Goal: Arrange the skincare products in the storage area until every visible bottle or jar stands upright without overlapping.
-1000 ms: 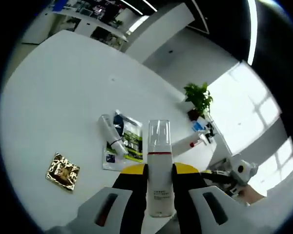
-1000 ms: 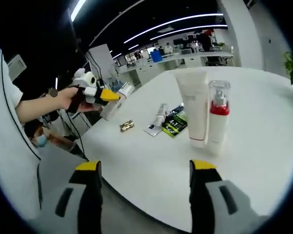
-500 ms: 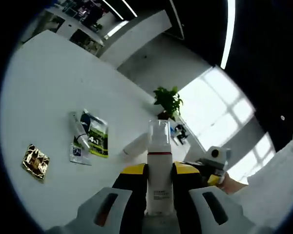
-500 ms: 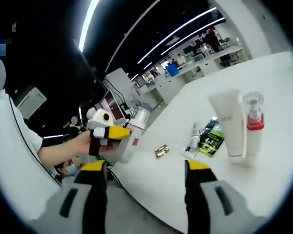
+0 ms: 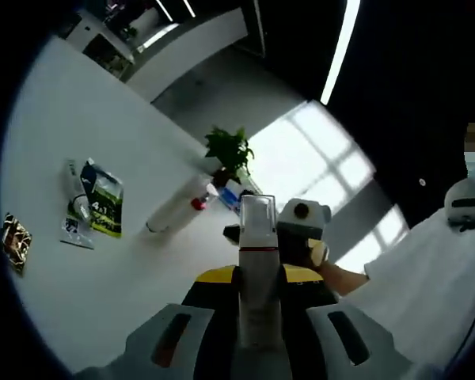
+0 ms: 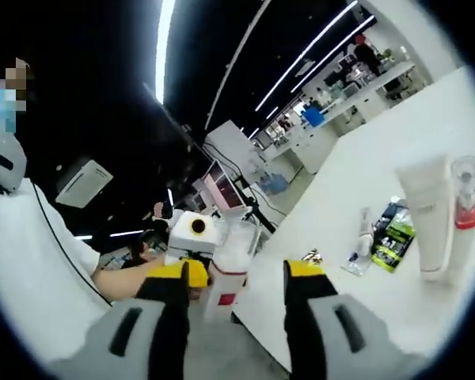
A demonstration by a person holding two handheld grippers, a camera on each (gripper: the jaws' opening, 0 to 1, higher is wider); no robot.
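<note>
My left gripper [image 5: 257, 297] is shut on a white bottle [image 5: 258, 273] with a clear cap and a red band, held up off the white table [image 5: 79, 127]. My right gripper [image 6: 241, 273] is open, and the same bottle [image 6: 231, 265] shows just beyond its yellow tips, still in the left gripper [image 6: 202, 273]. Close behind the bottle's cap is the right gripper [image 5: 236, 233]. On the table a white tube [image 6: 427, 218] and a pump bottle [image 6: 463, 210] with a red collar stand upright side by side. A small tube [image 6: 362, 229] lies flat beside them.
A green sachet [image 6: 396, 233] and a gold sachet [image 6: 311, 256] lie flat on the table near the small tube. A potted plant [image 5: 229, 150] stands at the table's far end. A person's hand [image 5: 340, 277] holds the right gripper. Desks and monitors fill the room behind.
Both grippers have come close together above the table's edge, the left still holding the bottle. The right jaws stand slightly narrower than before.
</note>
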